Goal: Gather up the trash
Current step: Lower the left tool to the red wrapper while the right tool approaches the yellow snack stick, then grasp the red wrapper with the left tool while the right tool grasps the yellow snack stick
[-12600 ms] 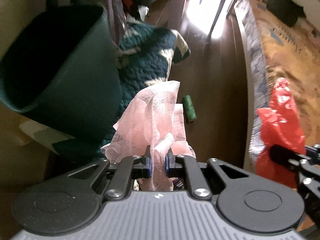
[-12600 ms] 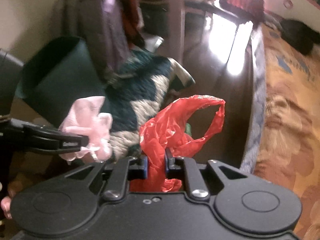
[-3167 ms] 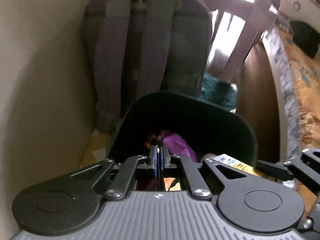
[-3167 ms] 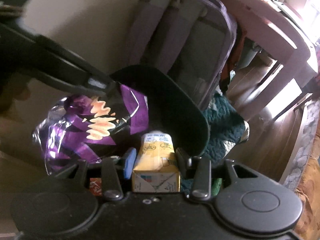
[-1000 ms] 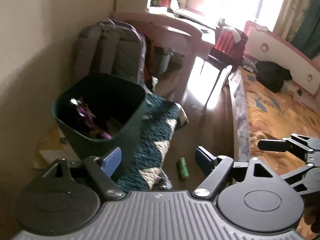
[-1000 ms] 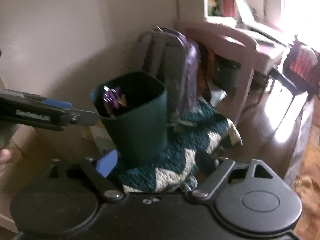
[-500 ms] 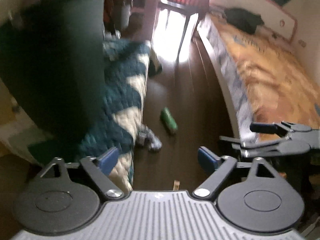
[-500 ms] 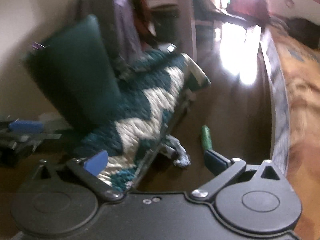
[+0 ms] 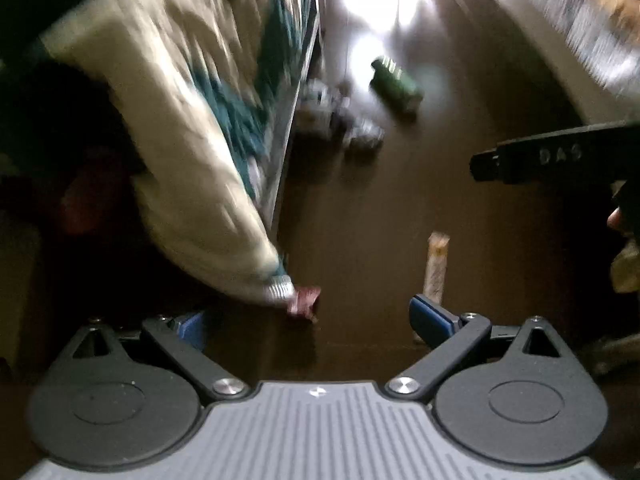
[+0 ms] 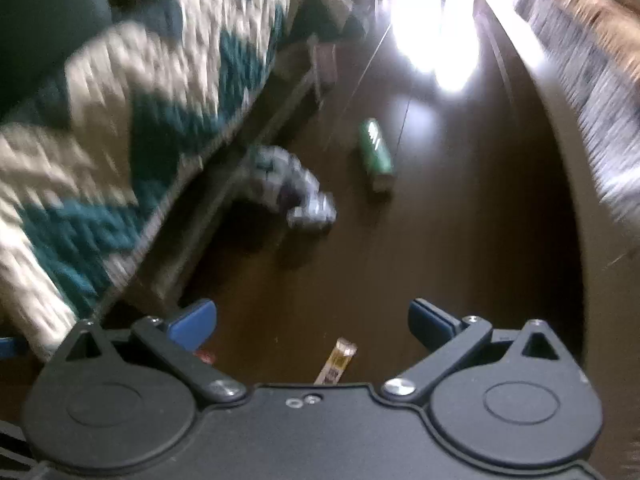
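Left tool [image 9: 304, 316]: you had it spread wide with nothing between the blue pads [image 9: 426, 314]. Its jaws had just been opening, and the view was badly smeared.

Right tool [image 10: 310, 318]: also spread wide and empty, its jaws having just been opening too. In the left view one black finger of it crossed the right edge of the frame.

Nearest trash: a small tan snack wrapper [image 9: 437, 266] lay flat on the dark wooden floor [image 9: 360, 220], just above your left tool's right pad. In the right view it sat at bottom centre [image 10: 336, 362], half hidden by the tool body.

Handling, wrapper: I judged it light, thin and flimsy. It would slide on the glossy floor, so you needed to pinch across its narrow width, pads low.

Red scrap [image 9: 303, 300]: a small crumpled piece lay at the corner of the teal and cream blanket [image 9: 180, 152], lower centre of the left view. It looked soft, and any fold would do as a hold.

Crumpled foil packet [image 10: 298, 192]: centre of the right view, beside the blanket's edge. It looked crushable and likely springy, so you were best taking a raised ridge.

Green tube [image 10: 375, 152]: upper centre, well apart from both tools. It looked stiff and round, so it might roll; you would grip it across its middle.

Bin: not clearly in view.
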`<control>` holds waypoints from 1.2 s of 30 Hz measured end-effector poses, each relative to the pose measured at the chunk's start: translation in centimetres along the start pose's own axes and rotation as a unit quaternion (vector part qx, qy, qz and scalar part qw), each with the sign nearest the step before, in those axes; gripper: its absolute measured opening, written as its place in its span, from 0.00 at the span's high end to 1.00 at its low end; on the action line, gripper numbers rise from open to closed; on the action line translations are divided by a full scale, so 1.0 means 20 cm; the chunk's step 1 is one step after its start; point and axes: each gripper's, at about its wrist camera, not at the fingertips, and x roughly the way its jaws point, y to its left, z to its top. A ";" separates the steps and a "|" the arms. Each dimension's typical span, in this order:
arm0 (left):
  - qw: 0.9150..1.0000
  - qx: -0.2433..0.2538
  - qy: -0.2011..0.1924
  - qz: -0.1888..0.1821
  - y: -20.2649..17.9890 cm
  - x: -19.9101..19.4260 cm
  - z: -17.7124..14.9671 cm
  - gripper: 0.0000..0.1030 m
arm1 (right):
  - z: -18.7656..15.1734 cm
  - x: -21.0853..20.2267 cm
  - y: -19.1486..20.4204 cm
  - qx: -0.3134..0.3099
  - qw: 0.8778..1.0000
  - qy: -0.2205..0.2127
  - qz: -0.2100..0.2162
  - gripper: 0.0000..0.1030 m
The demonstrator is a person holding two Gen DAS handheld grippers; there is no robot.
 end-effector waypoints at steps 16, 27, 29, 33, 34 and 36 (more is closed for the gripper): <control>0.996 0.024 0.048 0.075 0.02 0.96 -0.15 0.03 | -0.42 0.80 -0.09 0.073 0.994 0.066 -0.055 0.12; 0.995 0.016 0.085 0.041 0.09 1.09 -0.14 0.15 | -0.57 0.93 -0.05 0.074 0.987 0.110 -0.091 0.42; 0.995 0.007 0.090 0.030 0.10 1.10 -0.12 0.26 | -0.58 0.93 -0.04 0.075 0.987 0.111 -0.094 0.44; 0.995 -0.003 0.095 0.020 0.12 1.11 -0.10 0.42 | -0.58 0.94 -0.02 0.086 0.985 0.115 -0.099 0.49; 0.995 -0.004 0.094 0.018 0.13 1.11 -0.11 0.44 | -0.58 0.94 -0.02 0.087 0.984 0.115 -0.101 0.53; 0.995 -0.005 0.095 0.010 0.14 1.11 -0.11 0.53 | -0.58 0.94 0.00 0.085 0.985 0.113 -0.103 0.60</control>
